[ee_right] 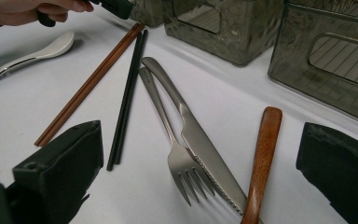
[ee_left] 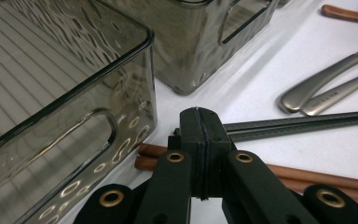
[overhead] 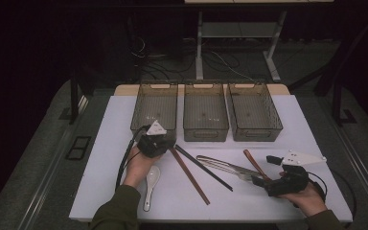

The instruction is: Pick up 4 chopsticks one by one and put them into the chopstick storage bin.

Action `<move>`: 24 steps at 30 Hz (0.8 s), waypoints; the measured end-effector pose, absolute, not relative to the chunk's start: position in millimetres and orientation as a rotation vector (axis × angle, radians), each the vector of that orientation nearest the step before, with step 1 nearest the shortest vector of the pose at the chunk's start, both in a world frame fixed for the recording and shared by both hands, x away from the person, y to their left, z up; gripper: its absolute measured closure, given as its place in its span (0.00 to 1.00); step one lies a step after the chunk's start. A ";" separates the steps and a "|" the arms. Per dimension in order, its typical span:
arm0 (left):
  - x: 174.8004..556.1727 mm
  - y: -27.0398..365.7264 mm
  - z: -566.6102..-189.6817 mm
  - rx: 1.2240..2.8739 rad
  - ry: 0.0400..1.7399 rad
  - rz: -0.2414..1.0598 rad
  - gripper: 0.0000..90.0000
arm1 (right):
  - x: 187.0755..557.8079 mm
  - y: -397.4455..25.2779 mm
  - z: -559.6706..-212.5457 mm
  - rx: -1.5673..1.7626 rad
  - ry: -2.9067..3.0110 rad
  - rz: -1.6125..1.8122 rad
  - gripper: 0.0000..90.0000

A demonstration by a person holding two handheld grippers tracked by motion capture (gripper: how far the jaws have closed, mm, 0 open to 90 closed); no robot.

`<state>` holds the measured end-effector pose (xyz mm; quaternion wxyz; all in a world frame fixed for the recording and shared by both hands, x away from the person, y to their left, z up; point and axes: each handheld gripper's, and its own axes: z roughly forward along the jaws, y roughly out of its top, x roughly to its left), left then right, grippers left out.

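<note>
My left gripper (overhead: 165, 143) (ee_left: 200, 128) is shut with nothing in it. Its tip hovers at the front corner of the left bin (overhead: 154, 108) (ee_left: 51, 107), just over the near ends of the brown chopsticks (overhead: 190, 176) (ee_left: 307, 177). Black chopsticks (overhead: 204, 168) (ee_left: 303, 127) lie beside them. My right gripper (overhead: 264, 170) (ee_right: 200, 179) is open wide, low over the table. A steel fork (overhead: 220, 167) (ee_right: 179, 158), a knife (overhead: 230, 166) (ee_right: 205, 144) and a wooden handle (overhead: 254, 162) (ee_right: 263, 154) lie between and ahead of its jaws.
Three smoky clear bins stand in a row at the back, with the middle bin (overhead: 205, 112) and the right bin (overhead: 254, 111) to the right of the left one. A white ceramic spoon (overhead: 150, 184) (ee_right: 32, 55) lies by the person's left hand. The table's front edge is near both hands.
</note>
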<state>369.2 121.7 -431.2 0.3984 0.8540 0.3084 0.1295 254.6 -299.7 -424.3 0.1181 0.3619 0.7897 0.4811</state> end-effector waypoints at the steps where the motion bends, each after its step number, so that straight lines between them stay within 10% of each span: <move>1: 370.5 120.1 -432.1 2.171 0.781 0.330 0.99 | 254.5 -299.9 -424.3 1.060 2.309 1.409 0.01; 24: 382.4 112.0 -441.4 2.234 0.807 0.376 0.99 | 253.4 -302.1 -424.0 1.077 2.300 1.417 0.01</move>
